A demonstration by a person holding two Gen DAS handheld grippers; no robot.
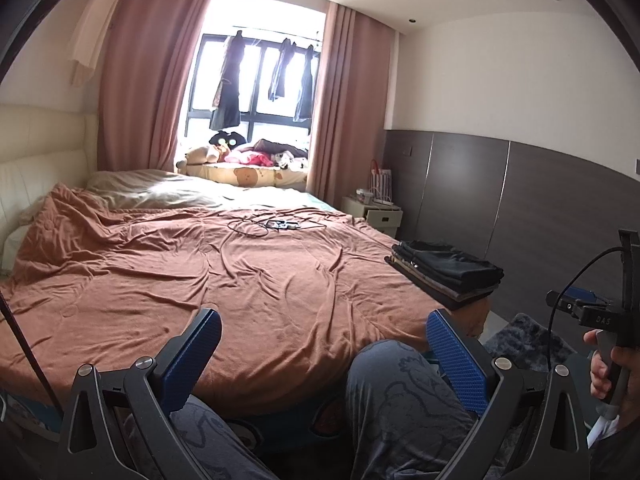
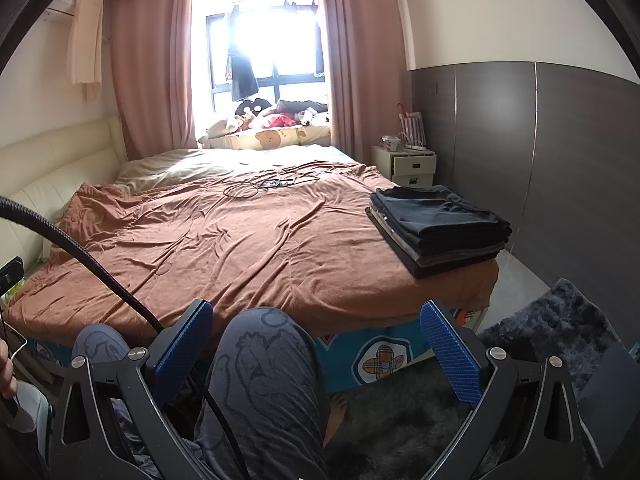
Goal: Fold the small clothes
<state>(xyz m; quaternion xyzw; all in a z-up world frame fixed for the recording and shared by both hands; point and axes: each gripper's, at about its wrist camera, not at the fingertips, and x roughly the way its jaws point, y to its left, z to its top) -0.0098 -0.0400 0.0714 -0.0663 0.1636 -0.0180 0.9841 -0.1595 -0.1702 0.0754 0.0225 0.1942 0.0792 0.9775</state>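
Both grippers wide open, nothing held: left gripper (image 1: 320, 356) & right gripper (image 2: 316, 344) low over the knees. Folded stack (image 2: 438, 228) sits at bed (image 2: 240, 240) corner. Next: prob. fetch another garment, spread flat.

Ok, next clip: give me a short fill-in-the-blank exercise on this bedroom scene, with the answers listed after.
1. The stack of folded dark clothes sits near the bed's ____ corner on the orange-brown bedspread.
2. Both the left gripper and the right gripper have their jaws ____.
3. The loose black cable lies on the bed, ____ from the stack.
4. The curtains framing the window are ____.

Missing words: right; open; apart; pink
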